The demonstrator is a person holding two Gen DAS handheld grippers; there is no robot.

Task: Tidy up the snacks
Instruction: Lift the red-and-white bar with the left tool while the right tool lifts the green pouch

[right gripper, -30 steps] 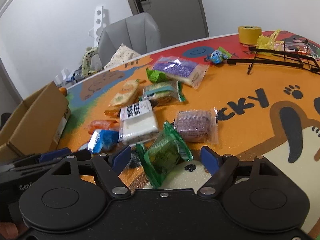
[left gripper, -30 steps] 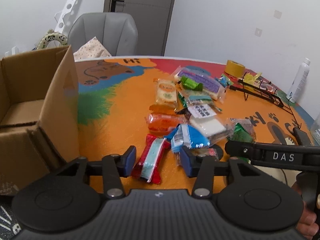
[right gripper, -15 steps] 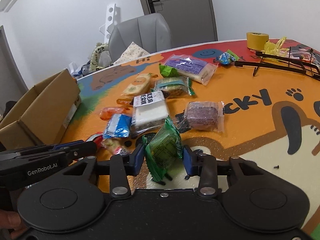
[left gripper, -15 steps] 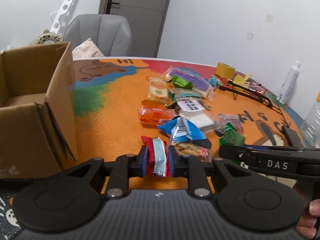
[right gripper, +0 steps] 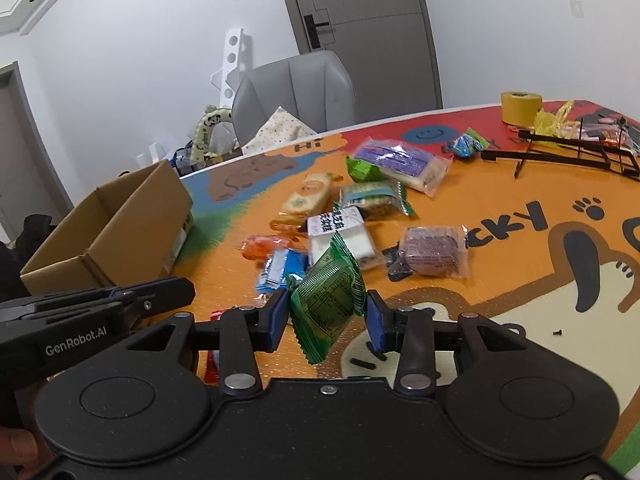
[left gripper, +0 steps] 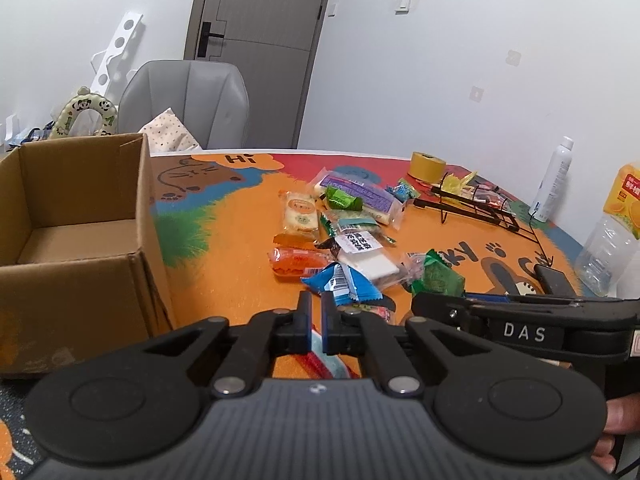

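- The green packet (right gripper: 330, 294) is pinched between the blue pads of the right gripper (right gripper: 327, 314), lifted clear of the table (right gripper: 500, 264) and tilted, its zigzag bottom edge hanging below the fingers.
- The left gripper (left gripper: 316, 326) is clenched on the red packet (left gripper: 326, 364), whose red and pale blue wrapper shows just under the nearly closed fingers; in the right wrist view a sliver of it shows at 7 o'clock from the green packet.
- The other snacks lie loose on the table at 12 o'clock from the left gripper: a blue packet (left gripper: 344, 284) nearest, then an orange packet (left gripper: 298, 260), a white packet (left gripper: 366, 252) with a printed label, and a cracker packet (left gripper: 300, 212) further back.
- A purple packet (right gripper: 400, 162) lies at the far end of the pile; a brownish packet (right gripper: 434, 250) sits apart at 2 o'clock from the green packet.
- The cardboard box (left gripper: 76, 236) stands open at 10 o'clock from the left gripper, on the table edge.
- A roll of yellow tape (left gripper: 427, 166), a black wire rack (left gripper: 476, 210) and a white bottle (left gripper: 554, 180) stand at 2 o'clock, far side.
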